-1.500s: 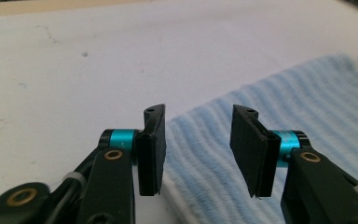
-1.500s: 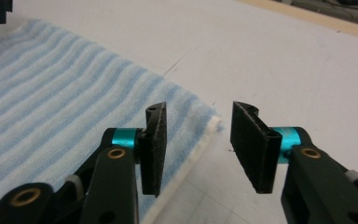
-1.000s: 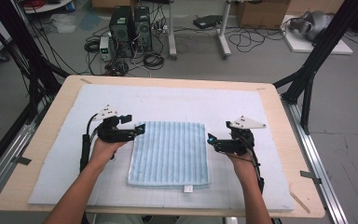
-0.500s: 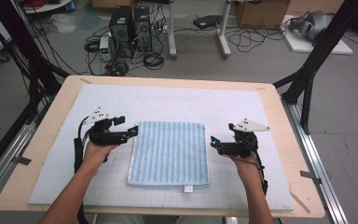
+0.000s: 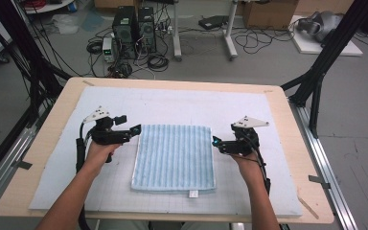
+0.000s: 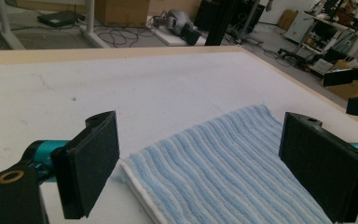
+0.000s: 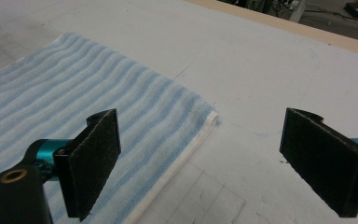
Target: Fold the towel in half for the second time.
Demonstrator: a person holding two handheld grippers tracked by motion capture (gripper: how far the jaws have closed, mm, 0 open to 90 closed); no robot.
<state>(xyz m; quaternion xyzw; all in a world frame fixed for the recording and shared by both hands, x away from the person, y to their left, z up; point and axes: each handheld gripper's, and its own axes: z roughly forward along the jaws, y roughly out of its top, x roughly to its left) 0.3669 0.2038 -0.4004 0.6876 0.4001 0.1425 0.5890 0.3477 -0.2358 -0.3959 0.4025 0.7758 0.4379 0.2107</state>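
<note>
- Towel (image 5: 174,157): light blue with ribbed stripes, folded into a flat rectangle, lying at the centre of the high view on the white mat (image 5: 182,108). A white hem runs along its edges and a small white tag (image 5: 193,193) projects from the lower edge.
- Left claw (image 5: 135,129): positioned just beside the upper left corner of the towel in the high view, apart from the cloth. Its jaws have just been opening and now stand wide apart. In the left gripper view the towel corner (image 6: 126,164) lies on the mat below the gap between the two black pads (image 6: 93,163); neither pad presses on it, and nothing is gripped.
- Right claw (image 5: 215,142): positioned just beside the upper right edge of the towel in the high view. Its jaws stand wide apart. In the right gripper view the towel corner (image 7: 209,116) lies ahead of the gap and clear of both pads; nothing is gripped.
- Hands: the left hand (image 5: 99,152) and the right hand (image 5: 245,160) enter from the bottom of the high view, each holding its gripper body.
- Tabletop (image 5: 57,112): pale wood, showing as a border around the mat.
- Floor beyond the tabletop, top of the high view: computer towers (image 5: 134,26) and loose cables (image 5: 261,43).
</note>
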